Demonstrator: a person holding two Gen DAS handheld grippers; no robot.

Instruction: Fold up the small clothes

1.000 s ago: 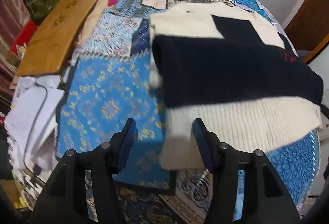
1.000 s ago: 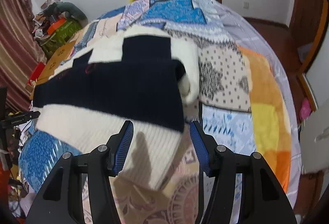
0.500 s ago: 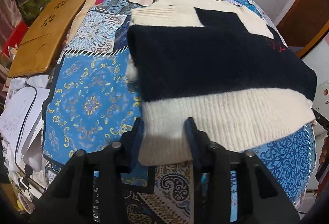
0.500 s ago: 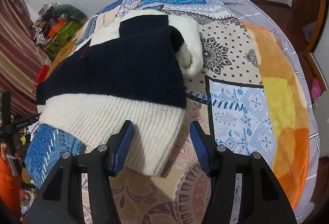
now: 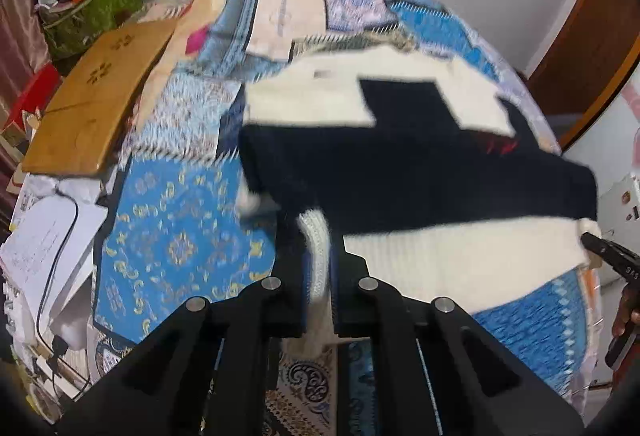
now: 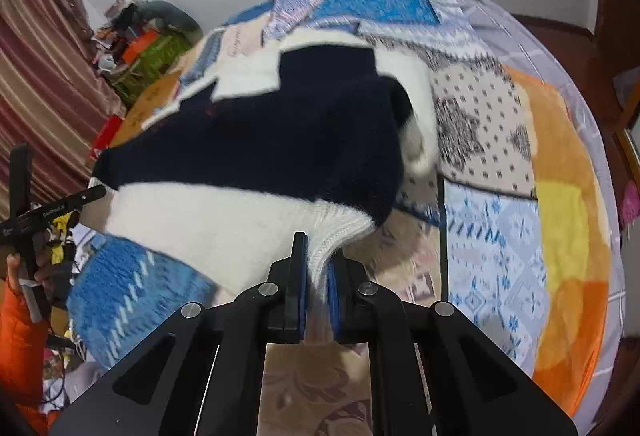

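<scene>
A navy and cream knit sweater point(image 5: 420, 172) lies on a patchwork bedspread point(image 5: 184, 236), its sleeves folded in. My left gripper point(image 5: 316, 260) is shut on the cream ribbed hem at the sweater's near left corner. In the right wrist view the sweater point(image 6: 256, 140) fills the middle, and my right gripper point(image 6: 318, 260) is shut on the hem's near right corner, lifting it slightly off the bedspread point(image 6: 500, 236). Each gripper's tip shows at the edge of the other's view.
A wooden board point(image 5: 92, 112) and white papers with a cable point(image 5: 44, 248) lie left of the bed. A cluttered green box point(image 5: 92, 8) stands at back left. A wooden door point(image 5: 588, 48) is on the right. Striped curtains point(image 6: 44, 68) hang left.
Both grippers moved forward onto the cream hem and went from open to shut on it. The hem corners have lifted slightly.
</scene>
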